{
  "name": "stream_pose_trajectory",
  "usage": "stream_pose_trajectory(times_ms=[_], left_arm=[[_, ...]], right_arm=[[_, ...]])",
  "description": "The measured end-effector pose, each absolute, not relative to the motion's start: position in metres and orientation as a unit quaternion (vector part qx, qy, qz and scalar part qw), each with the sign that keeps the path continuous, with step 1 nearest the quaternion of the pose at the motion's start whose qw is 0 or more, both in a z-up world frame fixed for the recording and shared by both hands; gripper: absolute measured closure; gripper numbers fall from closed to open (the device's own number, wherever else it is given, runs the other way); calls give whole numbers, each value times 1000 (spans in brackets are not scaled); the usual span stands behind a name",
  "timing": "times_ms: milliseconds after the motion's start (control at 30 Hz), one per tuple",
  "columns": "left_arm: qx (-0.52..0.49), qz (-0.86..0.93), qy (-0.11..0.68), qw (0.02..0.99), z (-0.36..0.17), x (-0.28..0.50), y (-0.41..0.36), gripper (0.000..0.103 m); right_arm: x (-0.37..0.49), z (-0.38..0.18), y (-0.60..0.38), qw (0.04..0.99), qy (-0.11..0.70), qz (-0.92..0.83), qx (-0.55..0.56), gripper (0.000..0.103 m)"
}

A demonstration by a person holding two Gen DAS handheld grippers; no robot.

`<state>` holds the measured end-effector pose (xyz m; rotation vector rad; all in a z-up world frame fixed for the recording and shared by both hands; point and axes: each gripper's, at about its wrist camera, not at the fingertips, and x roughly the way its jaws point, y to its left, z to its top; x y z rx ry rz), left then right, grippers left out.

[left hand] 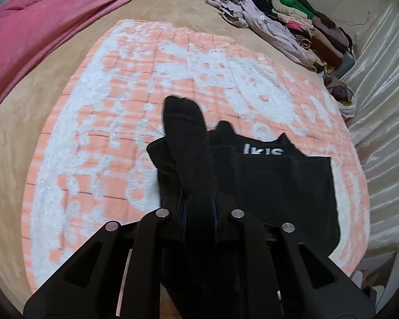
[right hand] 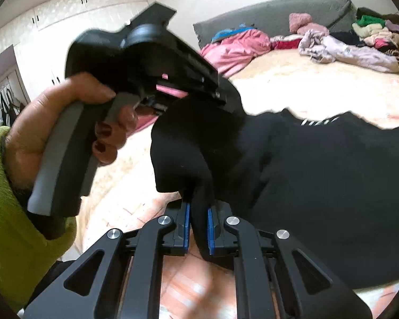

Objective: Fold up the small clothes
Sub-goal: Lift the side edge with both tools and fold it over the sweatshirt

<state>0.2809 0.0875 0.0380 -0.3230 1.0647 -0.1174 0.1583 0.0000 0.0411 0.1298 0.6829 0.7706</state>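
Note:
A small black garment [left hand: 284,180] with white lettering hangs over an orange-and-white quilt [left hand: 119,111] on the bed. My left gripper [left hand: 199,207] is shut on a bunched black fold of it that sticks up past the fingers. In the right wrist view the same black garment [right hand: 319,159] spreads to the right. My right gripper [right hand: 198,223] is shut on its near edge between the blue pads [right hand: 186,223]. The left gripper [right hand: 223,95], held in a hand, bites the cloth just above and behind.
A pile of mixed clothes [left hand: 300,26] lies along the far right of the bed. A pink duvet [left hand: 40,32] lies at the far left. A shiny white curtain [left hand: 380,85] hangs to the right. White wardrobes [right hand: 66,8] stand behind the hand.

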Motion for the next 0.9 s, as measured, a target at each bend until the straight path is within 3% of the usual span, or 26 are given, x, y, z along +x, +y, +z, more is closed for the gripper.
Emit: stream_pose_trajectory(times_ms=[333, 900], left_arm=[[-123, -88, 483, 862, 78, 283, 8, 97], [-93, -108, 487, 862, 87, 293, -85, 97]], right_arm=[[158, 59, -74, 887, 293, 335, 124, 94], [127, 66, -156, 902, 272, 285, 174, 94]])
